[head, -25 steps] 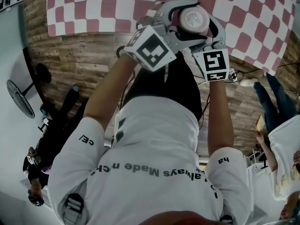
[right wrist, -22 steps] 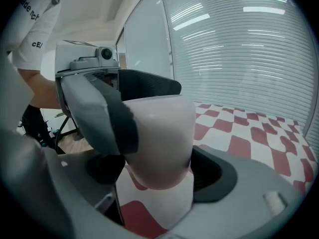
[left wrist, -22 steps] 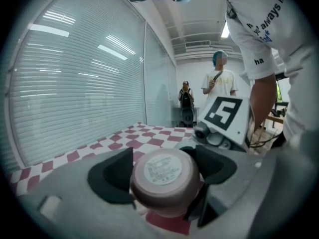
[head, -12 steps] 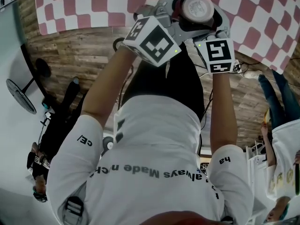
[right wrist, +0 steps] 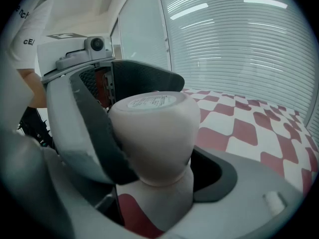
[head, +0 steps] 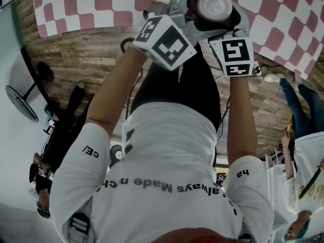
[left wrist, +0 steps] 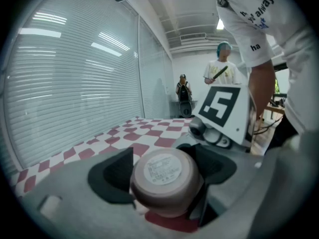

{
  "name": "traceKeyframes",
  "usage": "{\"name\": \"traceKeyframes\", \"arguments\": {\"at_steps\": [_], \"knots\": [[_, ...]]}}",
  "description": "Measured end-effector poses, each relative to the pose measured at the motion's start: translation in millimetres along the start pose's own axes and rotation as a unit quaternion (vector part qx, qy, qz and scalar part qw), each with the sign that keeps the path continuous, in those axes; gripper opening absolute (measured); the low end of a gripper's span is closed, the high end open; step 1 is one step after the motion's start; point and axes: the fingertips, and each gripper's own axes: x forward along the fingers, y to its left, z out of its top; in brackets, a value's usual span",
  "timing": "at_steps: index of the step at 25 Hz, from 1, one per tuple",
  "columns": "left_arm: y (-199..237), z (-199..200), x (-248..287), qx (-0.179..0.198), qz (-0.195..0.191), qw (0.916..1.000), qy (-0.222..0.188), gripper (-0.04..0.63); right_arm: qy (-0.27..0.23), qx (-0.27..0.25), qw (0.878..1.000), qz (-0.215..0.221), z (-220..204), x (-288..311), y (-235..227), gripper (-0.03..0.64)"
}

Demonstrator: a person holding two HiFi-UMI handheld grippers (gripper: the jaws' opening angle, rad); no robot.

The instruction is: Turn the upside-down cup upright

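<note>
A pale pink cup (head: 215, 5) stands upside down on the red-and-white checked tablecloth (head: 101, 4), its labelled base facing up. Both grippers reach around it from opposite sides. My left gripper (head: 188, 8) curves round the cup's left side. My right gripper (head: 231, 23) curves round its right. In the left gripper view the cup (left wrist: 167, 176) sits between the dark pads (left wrist: 110, 173), which stand wide and close to its sides. In the right gripper view the cup (right wrist: 152, 128) rises above the jaws, with a gap to the right pad (right wrist: 222, 178). I see no clamp on it.
The table edge (head: 91, 30) borders a wooden floor (head: 81, 59). A fan (head: 21, 103) and a seated person (head: 61, 135) are at the left, and other people (head: 304, 105) stand at the right. Window blinds (left wrist: 65, 73) run behind the table.
In the head view both grippers, with the cup between them, have shifted slightly up the picture as the arms stretch out. The jaws' spread looks the same.
</note>
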Motion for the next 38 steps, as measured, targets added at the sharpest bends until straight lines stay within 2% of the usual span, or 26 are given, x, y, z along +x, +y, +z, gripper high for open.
{"name": "traceKeyframes", "arguments": {"at_steps": [5, 9, 17, 22, 26, 29, 31, 35, 38], "knots": [[1, 0, -1, 0.003, 0.003, 1.0000, -0.002, 0.402, 0.002, -0.001, 1.000, -0.003, 1, 0, 0, 0.411], [4, 10, -10, 0.008, 0.029, 0.9994, -0.019, 0.405, 0.002, -0.010, 1.000, -0.005, 7, -8, 0, 0.440], [13, 40, -40, -0.030, 0.058, 0.9973, -0.033, 0.405, -0.008, -0.041, 0.999, 0.014, 31, -49, 7, 0.433], [17, 81, -69, -0.053, 0.086, 0.9931, -0.060, 0.397, -0.040, -0.035, 0.999, 0.010, 68, -92, 7, 0.393], [23, 125, -99, -0.065, 0.118, 0.9849, -0.108, 0.352, -0.079, -0.019, 0.997, -0.009, 108, -130, 2, 0.333], [27, 155, -122, -0.095, 0.139, 0.9758, -0.140, 0.329, -0.113, -0.007, 0.993, -0.024, 140, -161, 1, 0.293], [26, 172, -138, -0.117, 0.146, 0.9706, -0.151, 0.309, -0.129, -0.001, 0.991, -0.029, 159, -181, 7, 0.267], [32, 202, -163, -0.137, 0.169, 0.9618, -0.166, 0.295, -0.161, -0.007, 0.986, -0.046, 200, -215, 14, 0.249], [38, 225, -184, -0.156, 0.201, 0.9501, -0.180, 0.293, -0.187, -0.006, 0.980, -0.067, 228, -242, 18, 0.242]]}}
